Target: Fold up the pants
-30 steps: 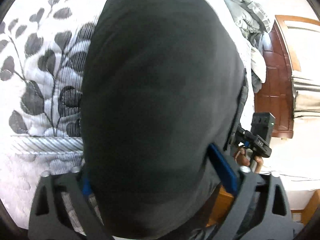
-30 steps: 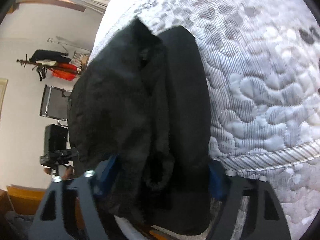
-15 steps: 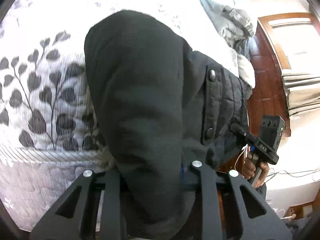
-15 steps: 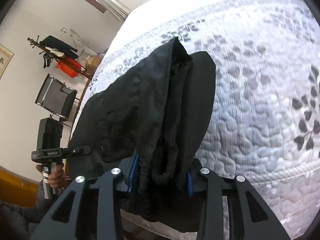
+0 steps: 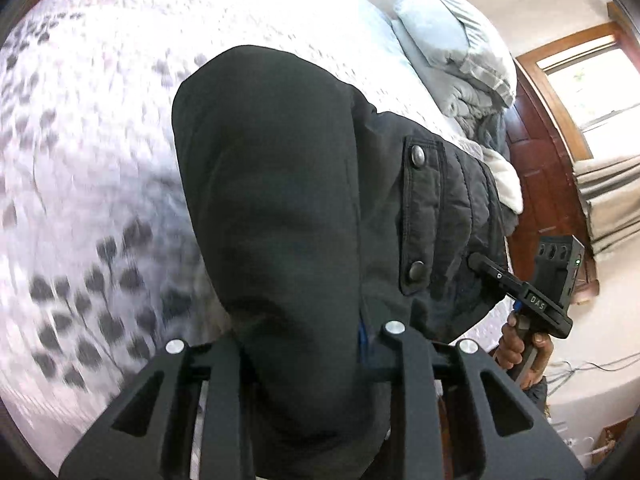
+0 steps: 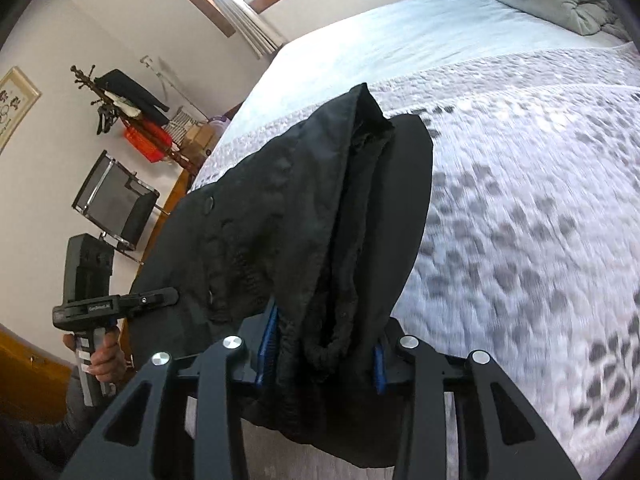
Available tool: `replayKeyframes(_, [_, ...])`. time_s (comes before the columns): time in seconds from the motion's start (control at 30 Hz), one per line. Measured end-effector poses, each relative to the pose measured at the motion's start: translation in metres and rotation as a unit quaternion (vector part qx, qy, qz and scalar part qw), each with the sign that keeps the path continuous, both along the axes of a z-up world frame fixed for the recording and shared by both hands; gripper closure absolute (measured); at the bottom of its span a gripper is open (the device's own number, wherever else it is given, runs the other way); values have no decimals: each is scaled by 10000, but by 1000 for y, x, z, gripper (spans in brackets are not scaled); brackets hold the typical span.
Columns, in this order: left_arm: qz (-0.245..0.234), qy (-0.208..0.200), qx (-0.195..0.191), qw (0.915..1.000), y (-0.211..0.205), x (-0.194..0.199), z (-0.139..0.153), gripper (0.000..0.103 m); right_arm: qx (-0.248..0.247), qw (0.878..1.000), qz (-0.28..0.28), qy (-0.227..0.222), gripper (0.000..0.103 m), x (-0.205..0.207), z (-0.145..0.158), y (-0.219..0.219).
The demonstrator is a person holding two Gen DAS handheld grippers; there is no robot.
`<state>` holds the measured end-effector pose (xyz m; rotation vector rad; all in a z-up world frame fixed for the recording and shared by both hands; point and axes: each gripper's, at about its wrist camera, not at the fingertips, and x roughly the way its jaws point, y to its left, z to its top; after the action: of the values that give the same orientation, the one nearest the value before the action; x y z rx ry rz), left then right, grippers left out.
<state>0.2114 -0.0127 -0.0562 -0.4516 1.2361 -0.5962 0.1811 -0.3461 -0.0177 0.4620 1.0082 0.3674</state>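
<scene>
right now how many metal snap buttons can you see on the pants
2 in the left wrist view, both on the pants' flap: upper snap, lower snap. Folds may hide more.

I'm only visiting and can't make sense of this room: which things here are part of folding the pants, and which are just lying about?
Part of the job:
black pants
left hand-held gripper, clamped on them
right hand-held gripper, clamped on them
quilted bed

Just lying about:
grey bedding pile
coat rack
chair
</scene>
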Motion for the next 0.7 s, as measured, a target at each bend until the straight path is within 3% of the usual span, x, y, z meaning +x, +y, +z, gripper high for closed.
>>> replayKeyframes(0.23, [85,97,238,9996,-1,50,-16,78,193,9993,-87,322,65,53,-35,-7])
replayKeyframes(0.43, [42,241,294,9993,-11,62,-37,72,371,9967,-229,691,63,69,-70,-14])
replayKeyframes(0.57, [30,207,341,9992,-5,57,-47,64,435,9958,-260,766,56,71,-83,-18])
replayKeyframes(0.7, [61,97,451,9989,1,53,-52,53,336,9952,-321,856,38,70,-93,-19])
